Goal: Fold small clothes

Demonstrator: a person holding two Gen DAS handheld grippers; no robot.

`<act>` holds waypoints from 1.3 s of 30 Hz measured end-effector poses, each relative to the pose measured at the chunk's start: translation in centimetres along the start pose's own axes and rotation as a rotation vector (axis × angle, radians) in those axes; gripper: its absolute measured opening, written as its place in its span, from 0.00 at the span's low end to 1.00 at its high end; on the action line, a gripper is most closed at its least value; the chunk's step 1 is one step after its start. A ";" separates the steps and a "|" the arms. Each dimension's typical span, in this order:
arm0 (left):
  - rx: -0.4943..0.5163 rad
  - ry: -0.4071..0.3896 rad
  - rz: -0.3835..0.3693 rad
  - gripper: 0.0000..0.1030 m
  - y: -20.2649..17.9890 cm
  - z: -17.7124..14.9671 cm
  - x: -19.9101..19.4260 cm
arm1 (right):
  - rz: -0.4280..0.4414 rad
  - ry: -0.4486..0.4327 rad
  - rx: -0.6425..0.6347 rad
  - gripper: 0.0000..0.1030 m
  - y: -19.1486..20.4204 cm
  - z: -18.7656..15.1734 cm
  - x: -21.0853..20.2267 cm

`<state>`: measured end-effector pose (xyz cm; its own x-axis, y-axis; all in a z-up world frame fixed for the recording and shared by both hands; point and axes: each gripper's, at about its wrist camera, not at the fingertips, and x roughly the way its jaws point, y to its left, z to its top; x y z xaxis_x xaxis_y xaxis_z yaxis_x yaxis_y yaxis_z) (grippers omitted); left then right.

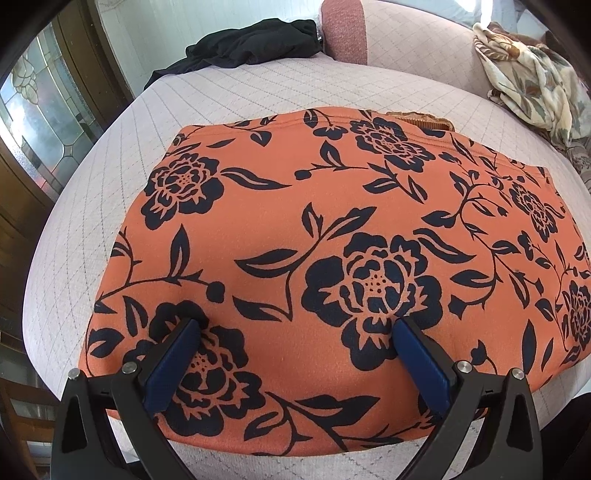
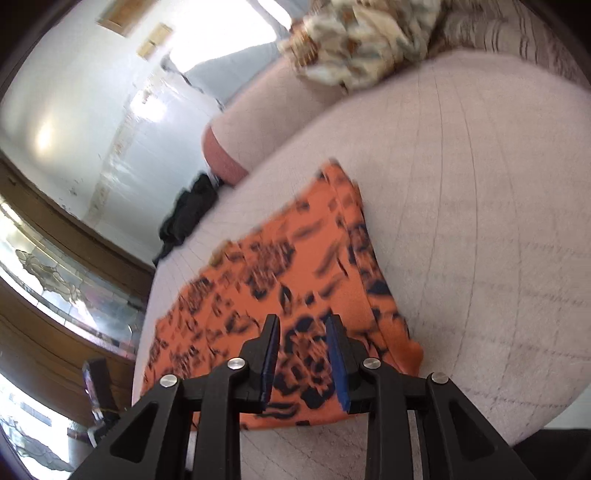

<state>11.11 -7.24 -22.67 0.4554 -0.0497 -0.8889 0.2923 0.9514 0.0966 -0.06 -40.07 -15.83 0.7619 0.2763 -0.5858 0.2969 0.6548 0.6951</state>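
An orange garment with a dark floral print [image 1: 314, 240] lies folded flat on the pale quilted cushion [image 1: 258, 92]. My left gripper [image 1: 295, 325] is open wide, its blue fingertips [image 1: 184, 332] pressing down on the garment's near part. In the right wrist view the same garment [image 2: 280, 288] lies blurred below. My right gripper [image 2: 303, 325] hovers over its near right part, jaws partly open and holding nothing.
A black garment [image 1: 251, 44] lies at the cushion's far left. A cream floral cloth [image 1: 532, 81] is heaped at the far right against the sofa back [image 1: 406, 33]. A wooden cabinet with leaded glass [image 1: 37, 110] stands to the left.
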 end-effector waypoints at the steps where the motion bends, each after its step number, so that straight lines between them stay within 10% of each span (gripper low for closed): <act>1: 0.004 -0.007 -0.003 1.00 0.0 -0.1 0.0 | 0.026 -0.044 -0.018 0.28 0.6 0.2 -0.7; 5: 0.019 -0.028 -0.015 1.00 0.0 -0.3 0.0 | 0.067 -0.085 -0.090 0.28 3.4 0.0 -0.6; 12: 0.017 -0.008 -0.035 1.00 0.6 -0.1 -0.8 | -0.125 0.176 -0.112 0.27 3.6 -2.4 6.9; 20: -0.164 -0.097 -0.034 1.00 6.6 -3.8 -7.1 | -0.074 0.142 -0.064 0.27 2.6 -1.6 6.0; 29: -0.431 -0.074 -0.220 1.00 10.8 -10.5 -7.2 | 0.083 0.098 -0.192 0.28 7.0 -2.8 5.0; 35: -0.525 -0.087 -0.332 0.58 11.3 -9.1 -4.9 | 0.023 0.286 -0.236 0.28 7.1 -5.5 8.9; 39: -0.630 -0.105 -0.387 0.55 12.4 -8.5 -3.4 | 0.074 0.289 -0.163 0.27 6.1 -5.1 8.7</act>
<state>6.08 7.29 -22.22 0.5047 -0.4155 -0.7567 -0.0749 0.8522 -0.5179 5.46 -30.14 -18.83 0.5767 0.4996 -0.6465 0.1333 0.7232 0.6777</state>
